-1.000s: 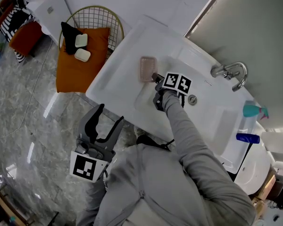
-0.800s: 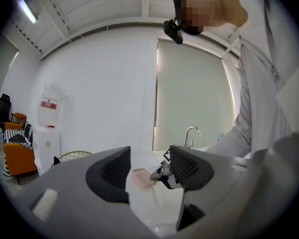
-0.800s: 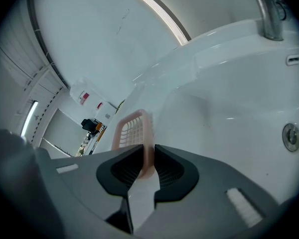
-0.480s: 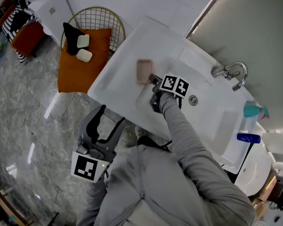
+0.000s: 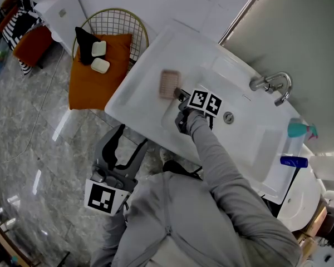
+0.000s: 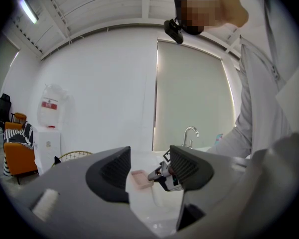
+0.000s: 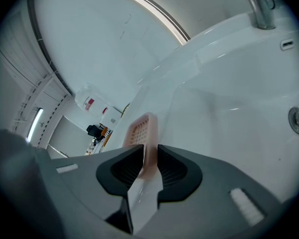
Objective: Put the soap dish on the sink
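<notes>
The pink slotted soap dish [image 5: 168,84] hangs over the left part of the white sink [image 5: 134,93], held by its near edge. My right gripper [image 5: 180,95] is shut on it; in the right gripper view the dish [image 7: 141,135] stands on edge between the jaws of the right gripper [image 7: 149,159], over the sink [image 7: 229,83]. My left gripper [image 5: 121,143] hangs low beside the person's body, below the sink's front edge, open and empty. In the left gripper view the left gripper [image 6: 150,172] frames the far soap dish [image 6: 138,178].
A chrome tap [image 5: 273,85] and the drain [image 5: 227,117] lie right of the basin. A teal spray bottle [image 5: 298,129] and a blue item [image 5: 292,162] sit at the sink's far right. A gold wire basket [image 5: 110,24] with an orange cushion and two soap bars [image 5: 98,56] stands on the floor at left.
The right gripper has carried the soap dish a little leftward, toward the sink's left rim. The left gripper has stayed put.
</notes>
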